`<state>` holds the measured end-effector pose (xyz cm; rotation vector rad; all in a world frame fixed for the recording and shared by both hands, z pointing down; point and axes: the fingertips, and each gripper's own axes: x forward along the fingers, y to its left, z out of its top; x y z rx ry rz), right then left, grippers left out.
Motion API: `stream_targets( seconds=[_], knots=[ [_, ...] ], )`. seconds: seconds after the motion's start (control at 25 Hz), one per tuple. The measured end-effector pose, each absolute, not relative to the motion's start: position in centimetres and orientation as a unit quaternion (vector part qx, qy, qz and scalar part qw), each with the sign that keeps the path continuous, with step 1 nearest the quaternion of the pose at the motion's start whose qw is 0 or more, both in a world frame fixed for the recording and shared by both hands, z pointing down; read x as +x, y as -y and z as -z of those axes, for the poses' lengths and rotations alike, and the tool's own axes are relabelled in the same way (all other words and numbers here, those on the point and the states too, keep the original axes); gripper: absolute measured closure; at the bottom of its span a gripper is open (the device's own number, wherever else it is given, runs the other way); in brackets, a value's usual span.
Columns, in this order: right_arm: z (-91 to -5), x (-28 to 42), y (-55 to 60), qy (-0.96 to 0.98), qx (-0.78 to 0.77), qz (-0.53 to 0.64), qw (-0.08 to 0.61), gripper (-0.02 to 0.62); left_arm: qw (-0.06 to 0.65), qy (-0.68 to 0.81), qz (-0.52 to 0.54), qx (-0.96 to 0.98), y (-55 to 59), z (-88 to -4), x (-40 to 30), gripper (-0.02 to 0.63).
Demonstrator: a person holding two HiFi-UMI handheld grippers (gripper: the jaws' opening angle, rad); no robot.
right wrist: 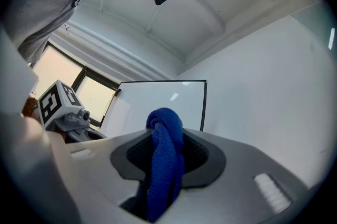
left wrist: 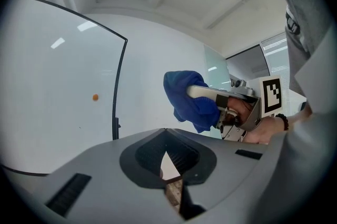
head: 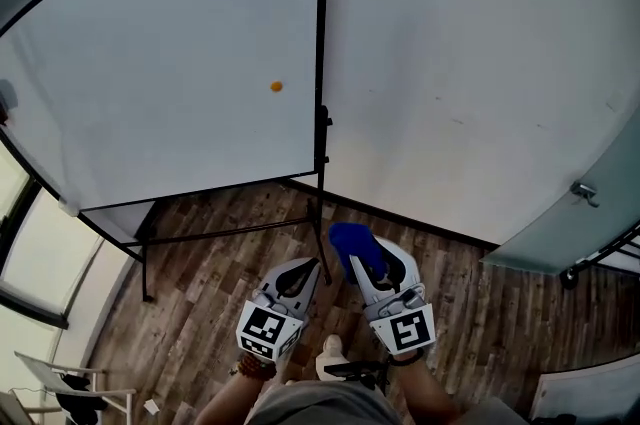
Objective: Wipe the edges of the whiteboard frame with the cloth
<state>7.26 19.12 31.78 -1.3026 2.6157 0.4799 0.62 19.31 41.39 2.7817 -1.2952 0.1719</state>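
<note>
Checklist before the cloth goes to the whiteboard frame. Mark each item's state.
1. Cloth gripped: ok. The blue cloth is clamped between the right gripper fingers.
2. Other gripper free: ok. The left gripper fingers are together with nothing between them.
3. Cloth on the frame: not ok. It hangs low, apart from the whiteboard frame.
4. Right frame edge in sight: ok. The head view shows it top to bottom with nothing in front of it.
5. Dirt on the frame: cannot tell, too fine to see.
</note>
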Motion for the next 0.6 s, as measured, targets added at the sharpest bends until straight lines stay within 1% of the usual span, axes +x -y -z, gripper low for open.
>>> stream_targets(
  seconds=[0.2,0.36,0.6],
  knots=[
    [-31.9,8.4,-14.2,-0.89,-0.418,-0.159,0.092,0.466,0.045,0.44,-0.06,0.895,-14.9,-42.1,1.8,0.598],
    [-32.1,8.0,-10.8,-0.896,-0.406,-0.156,0.091,0.466,0.059,0.455,-0.06,0.886,-12.4,-43.0,1.4,0.598],
    [-32.9,6.9,-5.8,-0.899,-0.399,-0.164,0.069,0.466,0.07,0.446,-0.057,0.89,-7.7,-44.0,0.5,0.598]
  ],
)
